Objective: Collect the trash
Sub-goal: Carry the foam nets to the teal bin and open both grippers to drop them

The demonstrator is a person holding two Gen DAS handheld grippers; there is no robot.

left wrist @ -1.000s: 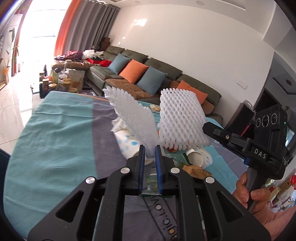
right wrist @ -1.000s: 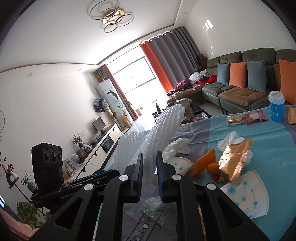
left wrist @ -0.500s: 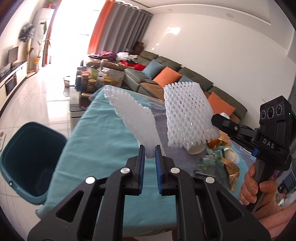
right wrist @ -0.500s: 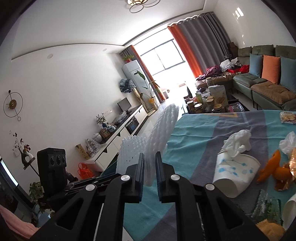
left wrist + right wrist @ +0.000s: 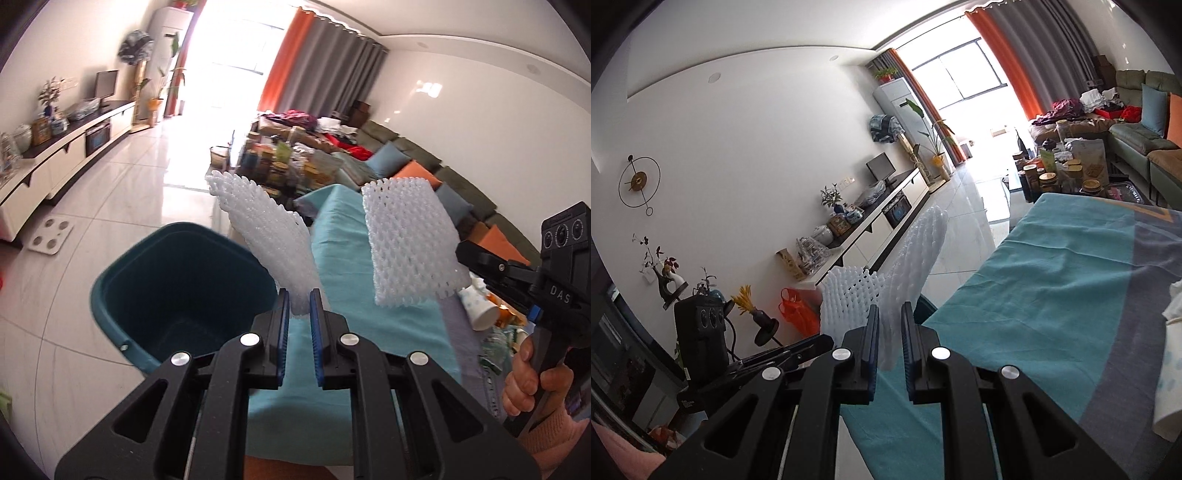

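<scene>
While my left gripper [image 5: 299,308] pinches one white foam net sleeve [image 5: 266,236] above the teal bin [image 5: 177,284], my right gripper [image 5: 890,325] clamps another [image 5: 916,258]. Both sleeves stand upright, honeycombed and flattened, beside the teal-clothed table [image 5: 343,295].

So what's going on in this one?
A person is clearing trash off a table. Each hand-held gripper is shut on a piece of white foam netting: the left hand-held gripper holds one net, the right hand-held gripper holds the other net. A teal bin stands open on the floor by the table's end, just beyond the left net. Nothing has been dropped yet; cups and wrappers remain on the table.
</scene>
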